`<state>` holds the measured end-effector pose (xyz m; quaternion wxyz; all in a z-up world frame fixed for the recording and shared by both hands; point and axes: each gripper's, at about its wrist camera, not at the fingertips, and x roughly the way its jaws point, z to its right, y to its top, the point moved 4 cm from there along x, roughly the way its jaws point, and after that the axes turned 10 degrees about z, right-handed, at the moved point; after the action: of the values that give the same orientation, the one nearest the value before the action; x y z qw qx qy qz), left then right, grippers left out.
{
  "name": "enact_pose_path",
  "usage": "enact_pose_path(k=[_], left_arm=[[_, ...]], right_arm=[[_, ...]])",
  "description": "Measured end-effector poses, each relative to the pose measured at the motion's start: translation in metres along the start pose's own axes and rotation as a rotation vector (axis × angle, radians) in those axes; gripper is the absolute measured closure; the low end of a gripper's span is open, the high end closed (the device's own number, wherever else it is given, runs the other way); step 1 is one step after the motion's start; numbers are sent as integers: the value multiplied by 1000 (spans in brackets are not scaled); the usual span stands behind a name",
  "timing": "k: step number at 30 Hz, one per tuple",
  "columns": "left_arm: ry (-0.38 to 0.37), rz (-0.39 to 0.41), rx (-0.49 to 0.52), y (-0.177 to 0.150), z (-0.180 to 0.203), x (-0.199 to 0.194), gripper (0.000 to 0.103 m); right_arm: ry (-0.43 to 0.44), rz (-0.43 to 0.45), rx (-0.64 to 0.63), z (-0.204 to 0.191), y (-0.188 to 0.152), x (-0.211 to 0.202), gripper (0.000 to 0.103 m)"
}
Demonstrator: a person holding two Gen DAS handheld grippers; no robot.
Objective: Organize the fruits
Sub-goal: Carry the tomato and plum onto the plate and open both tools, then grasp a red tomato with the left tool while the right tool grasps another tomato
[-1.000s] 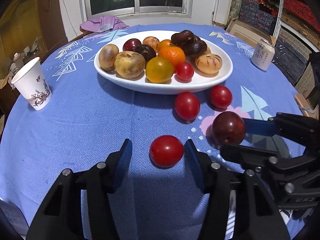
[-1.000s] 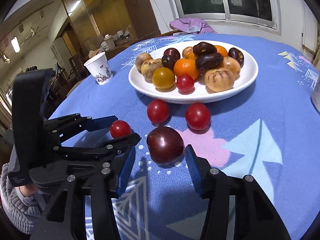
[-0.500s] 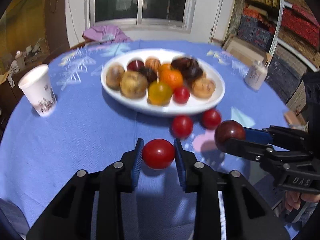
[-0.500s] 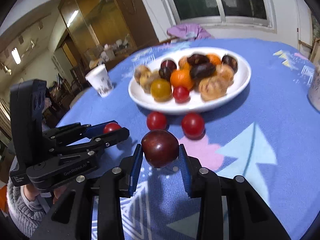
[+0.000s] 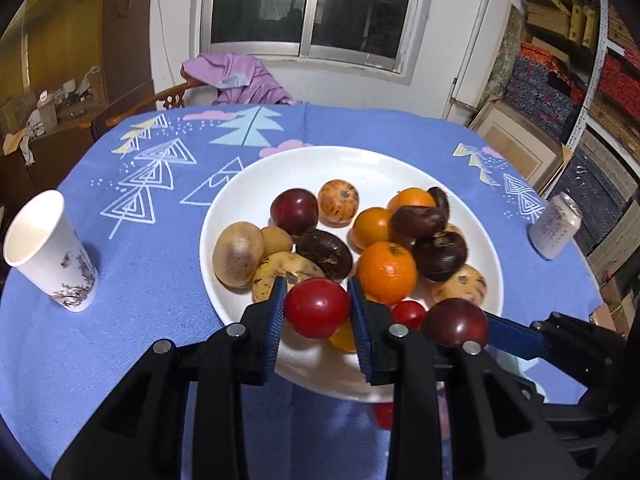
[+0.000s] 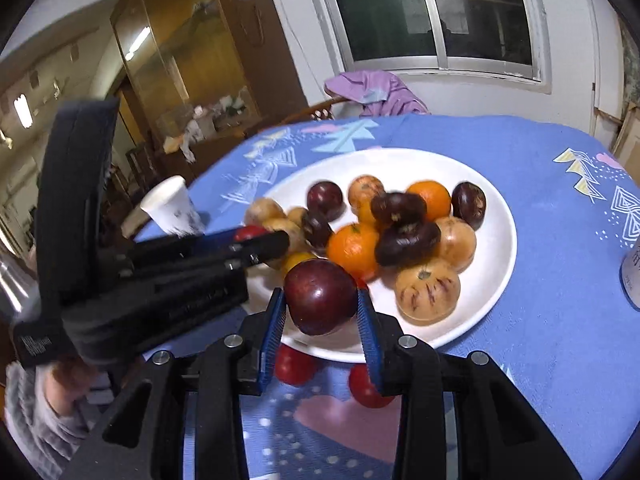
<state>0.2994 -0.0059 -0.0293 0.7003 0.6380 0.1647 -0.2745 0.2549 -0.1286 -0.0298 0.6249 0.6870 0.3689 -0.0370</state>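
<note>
A round table under a blue cloth (image 5: 168, 248) printed with white and pale tree shapes fills the middle of both views. At centre sits a white plate (image 5: 248, 200) heaped with fruit: oranges (image 5: 386, 266), dark plums (image 5: 294, 211), brownish and yellow pieces.

The left gripper (image 5: 318, 312) is clenched on a red tomato (image 5: 317, 308), held above the plate's near rim at lower centre of the left view. The right gripper (image 6: 322, 308) is clamped on a dark plum (image 6: 320, 296), likewise over the near rim; in the left view that plum (image 5: 455, 322) shows at lower right, just beside the tomato. Two more tomatoes (image 6: 294, 364) lie on the cloth just short of the plate, at the bottom of the right view, partly hidden by the fingers.

A paper cup (image 5: 48, 252) stands at the left edge of the left view, well apart from the plate. A can (image 5: 554, 226) stands at the right edge.

Behind the table, at top centre, a dark window (image 5: 316, 4) is set in a white wall, with a purple garment (image 5: 240, 80) draped over a wooden chair below it. Stacked boxes and shelves (image 5: 572, 52) crowd the upper right of the left view; a glass-fronted wooden cabinet (image 6: 188, 68) fills the upper left of the right view.
</note>
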Motion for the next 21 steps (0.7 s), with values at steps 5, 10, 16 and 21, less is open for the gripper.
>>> enact_pose_path(k=[5,10,16,21], left_arm=[[-5,70,-36,4,-8,-12,20],[-12,93,-86,0,-20,-36,15],[19,88,6,-39,-10,-67,15],[50,78,162,-71,21,-71,15]], right_arm=[[23,16,56,8,1,-10,56],[40,94,91,14,9,-49,48],[13,155,155,35,-5,-95,32],[-22,106,179,49,-23,-92,32]])
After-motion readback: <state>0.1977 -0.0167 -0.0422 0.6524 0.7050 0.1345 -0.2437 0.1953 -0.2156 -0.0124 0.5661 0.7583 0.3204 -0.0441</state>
